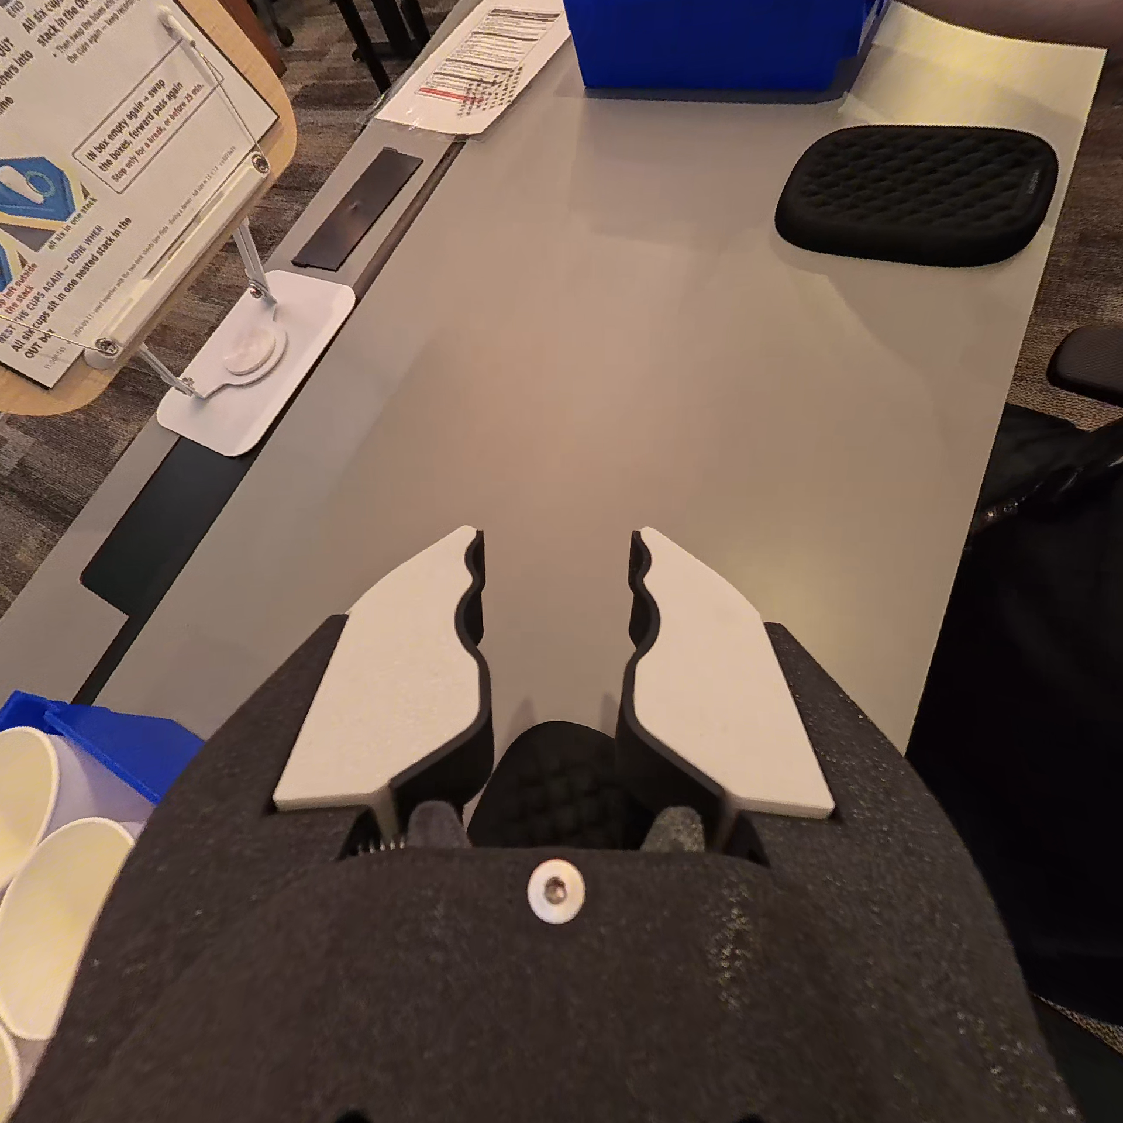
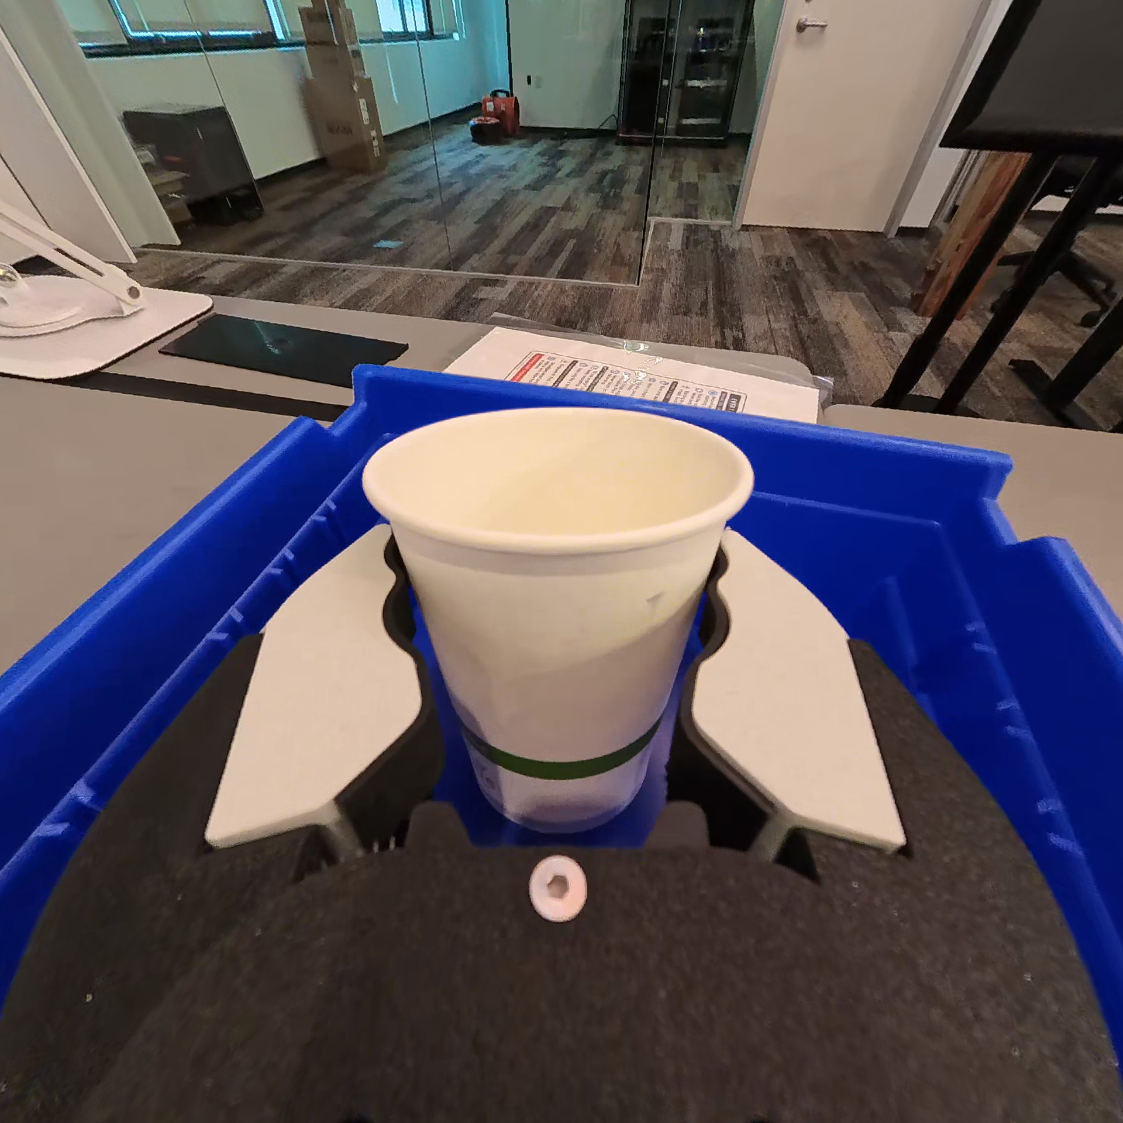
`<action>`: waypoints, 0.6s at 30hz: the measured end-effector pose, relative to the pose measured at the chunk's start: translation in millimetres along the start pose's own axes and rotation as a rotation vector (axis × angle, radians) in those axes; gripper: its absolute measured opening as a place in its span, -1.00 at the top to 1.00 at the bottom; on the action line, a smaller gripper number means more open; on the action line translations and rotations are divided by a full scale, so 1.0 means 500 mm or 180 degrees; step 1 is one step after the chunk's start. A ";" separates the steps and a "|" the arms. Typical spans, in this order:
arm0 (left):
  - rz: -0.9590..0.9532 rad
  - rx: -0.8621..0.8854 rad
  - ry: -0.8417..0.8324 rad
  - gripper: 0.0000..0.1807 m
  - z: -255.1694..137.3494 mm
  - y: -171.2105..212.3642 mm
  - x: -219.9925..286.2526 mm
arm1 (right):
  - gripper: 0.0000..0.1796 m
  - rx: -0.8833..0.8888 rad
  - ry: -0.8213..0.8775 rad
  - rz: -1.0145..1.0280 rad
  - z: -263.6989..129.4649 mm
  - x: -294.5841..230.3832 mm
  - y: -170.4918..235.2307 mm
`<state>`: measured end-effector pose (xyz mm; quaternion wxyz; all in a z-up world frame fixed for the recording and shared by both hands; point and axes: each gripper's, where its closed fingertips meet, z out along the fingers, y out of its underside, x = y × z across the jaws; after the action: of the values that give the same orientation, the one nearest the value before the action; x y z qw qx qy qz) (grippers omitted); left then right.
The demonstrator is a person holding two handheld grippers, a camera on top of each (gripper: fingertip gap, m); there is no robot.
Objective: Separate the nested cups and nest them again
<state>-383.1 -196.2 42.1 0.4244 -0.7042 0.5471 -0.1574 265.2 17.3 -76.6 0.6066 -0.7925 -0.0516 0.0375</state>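
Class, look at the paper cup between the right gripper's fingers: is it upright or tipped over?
Upright. The paper cup has its open mouth on top and its narrow base down inside the blue bin.

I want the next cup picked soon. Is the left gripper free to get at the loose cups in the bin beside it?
Probably yes. The left gripper is open and empty over the table, and the loose cups lie uncovered in the blue bin at its left.
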 end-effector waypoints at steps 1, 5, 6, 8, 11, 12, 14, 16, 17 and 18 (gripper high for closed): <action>0.0005 -0.0008 0.0004 0.50 0.000 0.002 0.002 | -0.04 0.0002 -0.0001 0.0020 -0.003 0.001 0.001; 0.0039 -0.0039 0.0026 0.50 0.003 0.007 0.008 | -0.03 -0.0170 0.0054 -0.0032 -0.019 0.012 0.022; 0.0044 -0.0038 0.0036 0.50 0.004 0.007 0.009 | -0.03 -0.0210 0.0044 -0.0024 -0.024 0.013 0.027; 0.0052 -0.0037 0.0047 0.50 0.006 0.009 0.010 | -0.04 -0.0311 0.0036 -0.0006 -0.033 0.016 0.038; 0.0050 -0.0029 0.0070 0.50 0.010 0.010 0.011 | -0.10 -0.0357 0.0114 -0.0026 -0.047 0.025 0.043; 0.0053 -0.0027 0.0071 0.50 0.010 0.010 0.011 | -0.11 -0.0398 0.0114 -0.0033 -0.051 0.025 0.046; 0.0066 -0.0020 0.0078 0.50 0.010 0.010 0.012 | -0.21 -0.0569 0.0081 -0.0044 -0.058 0.022 0.059; 0.0077 -0.0007 0.0079 0.50 0.006 0.010 0.014 | -0.23 -0.0773 0.0033 -0.0104 -0.069 0.016 0.071; 0.0085 -0.0002 0.0075 0.50 0.003 0.010 0.015 | -0.24 -0.0860 0.0020 -0.0163 -0.076 0.012 0.074; 0.0092 0.0002 0.0065 0.50 0.000 0.011 0.015 | -0.28 -0.0973 -0.0007 -0.0233 -0.084 0.008 0.079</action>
<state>-384.2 -203.1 36.1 0.4212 -0.6945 0.5614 -0.1585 275.5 -32.7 -103.8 0.4798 -0.8731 -0.0862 0.0079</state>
